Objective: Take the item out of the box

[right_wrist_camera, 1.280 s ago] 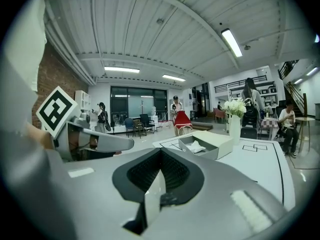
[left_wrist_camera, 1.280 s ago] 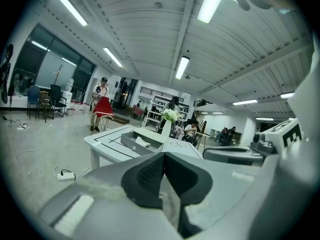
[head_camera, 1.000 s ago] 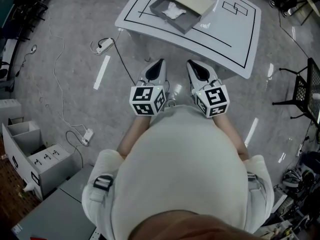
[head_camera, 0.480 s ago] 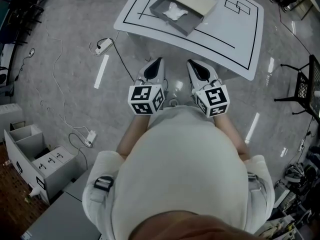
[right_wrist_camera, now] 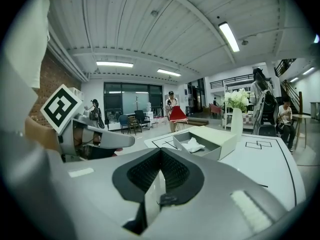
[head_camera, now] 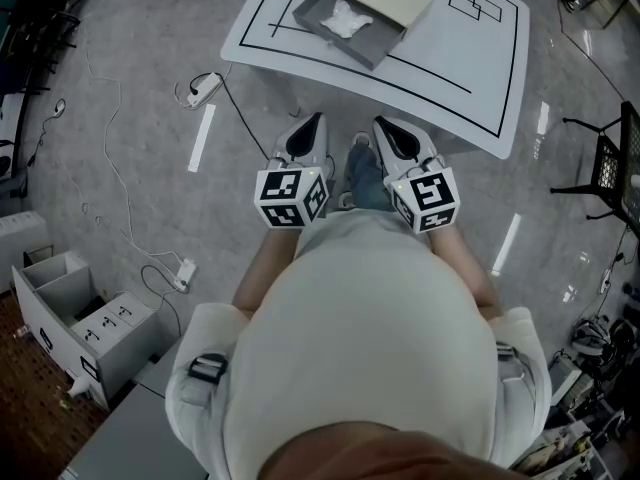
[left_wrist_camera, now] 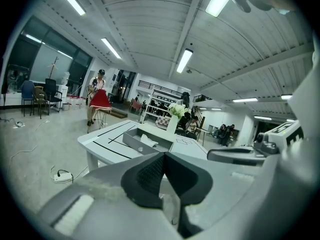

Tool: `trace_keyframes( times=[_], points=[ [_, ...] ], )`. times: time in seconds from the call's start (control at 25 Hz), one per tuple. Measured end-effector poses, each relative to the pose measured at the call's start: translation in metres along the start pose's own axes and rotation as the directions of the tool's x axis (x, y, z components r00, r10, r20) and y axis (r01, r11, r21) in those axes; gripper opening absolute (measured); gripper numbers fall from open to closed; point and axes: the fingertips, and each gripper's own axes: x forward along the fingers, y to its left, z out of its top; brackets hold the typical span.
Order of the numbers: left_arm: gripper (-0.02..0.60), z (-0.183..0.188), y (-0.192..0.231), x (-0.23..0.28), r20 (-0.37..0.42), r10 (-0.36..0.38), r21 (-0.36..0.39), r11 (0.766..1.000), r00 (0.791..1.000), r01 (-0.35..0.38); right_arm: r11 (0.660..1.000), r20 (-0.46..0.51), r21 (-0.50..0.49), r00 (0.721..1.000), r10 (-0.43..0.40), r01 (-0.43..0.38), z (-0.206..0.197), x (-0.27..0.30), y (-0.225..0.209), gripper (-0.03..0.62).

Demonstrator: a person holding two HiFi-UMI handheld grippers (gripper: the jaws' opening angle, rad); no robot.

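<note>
A grey open box [head_camera: 340,30] with a beige lid lies on the white, black-lined table [head_camera: 440,68]. A white crumpled item [head_camera: 345,16] rests inside it. Both grippers are held side by side at the person's chest, short of the table's near edge. My left gripper [head_camera: 319,119] is shut and empty, and so is my right gripper [head_camera: 381,124]. In the left gripper view the shut left gripper [left_wrist_camera: 164,154] points toward the box [left_wrist_camera: 142,140]. The right gripper view shows the right gripper [right_wrist_camera: 160,150] shut, with the box [right_wrist_camera: 202,143] and item [right_wrist_camera: 192,145] ahead.
A power strip [head_camera: 207,90] and cables lie on the floor left of the table. A grey cabinet [head_camera: 75,318] stands at the lower left, a black chair [head_camera: 620,168] at the right. A vase of flowers [right_wrist_camera: 236,119] stands on the table's far side. People stand far off.
The table has shifted slightly left and nearer in the head view. A jeans-clad leg now shows between the two grippers. Both grippers stay shut in the same pose.
</note>
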Motion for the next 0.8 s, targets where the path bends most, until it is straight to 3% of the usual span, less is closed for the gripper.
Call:
trace_keyframes(
  times=[0.8],
  points=[
    [0.000,0.050,0.034,0.108,-0.013,-0.010,0.038,0.999,1.000,0.010,1.000,0.040,-0.016,0.999,0.001,-0.001,0.042,0.091,-0.082,0.000]
  ],
)
